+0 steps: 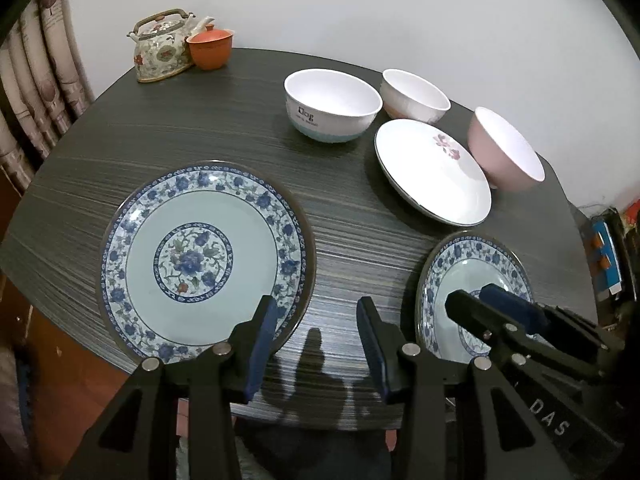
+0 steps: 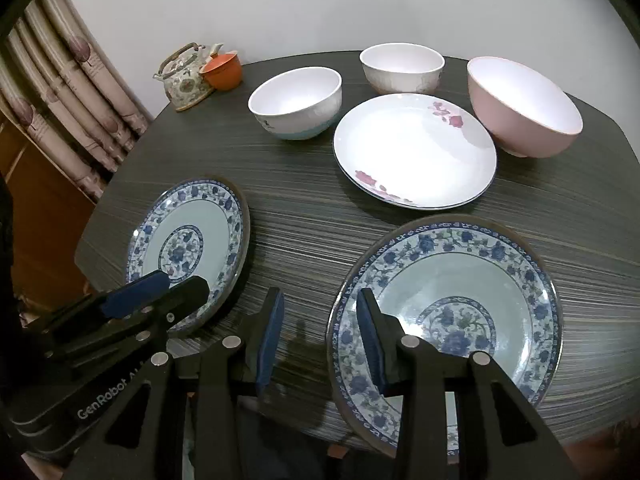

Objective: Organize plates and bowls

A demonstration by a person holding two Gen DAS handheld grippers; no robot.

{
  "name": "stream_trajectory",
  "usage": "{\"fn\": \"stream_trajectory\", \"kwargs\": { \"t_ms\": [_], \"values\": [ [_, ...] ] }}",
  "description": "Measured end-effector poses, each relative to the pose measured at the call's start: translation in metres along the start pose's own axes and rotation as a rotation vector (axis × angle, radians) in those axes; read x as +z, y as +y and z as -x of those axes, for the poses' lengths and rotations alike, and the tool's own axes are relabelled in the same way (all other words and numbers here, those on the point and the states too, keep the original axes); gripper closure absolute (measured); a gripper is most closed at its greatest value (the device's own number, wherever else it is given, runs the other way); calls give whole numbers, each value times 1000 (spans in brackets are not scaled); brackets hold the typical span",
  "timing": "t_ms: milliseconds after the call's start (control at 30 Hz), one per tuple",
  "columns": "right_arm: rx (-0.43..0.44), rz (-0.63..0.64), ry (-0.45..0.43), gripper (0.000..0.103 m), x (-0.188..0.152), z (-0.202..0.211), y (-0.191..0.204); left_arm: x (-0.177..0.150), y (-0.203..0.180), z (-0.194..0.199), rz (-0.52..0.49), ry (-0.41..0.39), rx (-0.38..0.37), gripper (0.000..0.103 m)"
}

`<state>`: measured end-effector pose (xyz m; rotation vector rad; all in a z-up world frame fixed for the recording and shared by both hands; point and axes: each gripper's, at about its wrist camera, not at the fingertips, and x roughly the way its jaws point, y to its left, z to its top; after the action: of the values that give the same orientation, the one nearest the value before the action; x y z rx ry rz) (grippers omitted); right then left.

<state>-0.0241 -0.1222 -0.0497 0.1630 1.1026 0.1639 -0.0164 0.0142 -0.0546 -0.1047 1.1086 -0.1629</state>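
Two blue-patterned plates lie on the dark table: the left plate (image 1: 204, 260) (image 2: 188, 248) and the right plate (image 1: 472, 280) (image 2: 448, 312). Behind them are a white plate with pink flowers (image 1: 432, 172) (image 2: 416, 148), a white bowl with a teal base (image 1: 332, 106) (image 2: 296, 104), a white bowl (image 1: 414, 96) (image 2: 402, 68) and a pink bowl (image 1: 506, 150) (image 2: 524, 108). My left gripper (image 1: 316, 336) is open and empty, just right of the left plate's near rim. My right gripper (image 2: 320, 332) is open and empty at the right plate's left rim.
A floral teapot (image 1: 160, 48) (image 2: 186, 76) and an orange lidded cup (image 1: 210, 48) (image 2: 222, 70) stand at the table's far left corner. Curtains (image 2: 72, 80) hang at the left. The table's near edge (image 1: 320, 416) lies just under the grippers.
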Motion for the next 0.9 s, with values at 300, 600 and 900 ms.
{"fn": "stream_trajectory", "kwargs": {
  "t_ms": [300,600,900],
  "values": [
    [-15,-19,2,67,-4,3,-14,-2,-6,-9,-12,25,2,61],
    [-30,-10,11,67,-7,6,-26,-4,-14,-14,-18,42,1,60],
    [-48,-7,26,67,-9,5,-38,-5,-23,-18,-39,53,0,60]
  ]
}}
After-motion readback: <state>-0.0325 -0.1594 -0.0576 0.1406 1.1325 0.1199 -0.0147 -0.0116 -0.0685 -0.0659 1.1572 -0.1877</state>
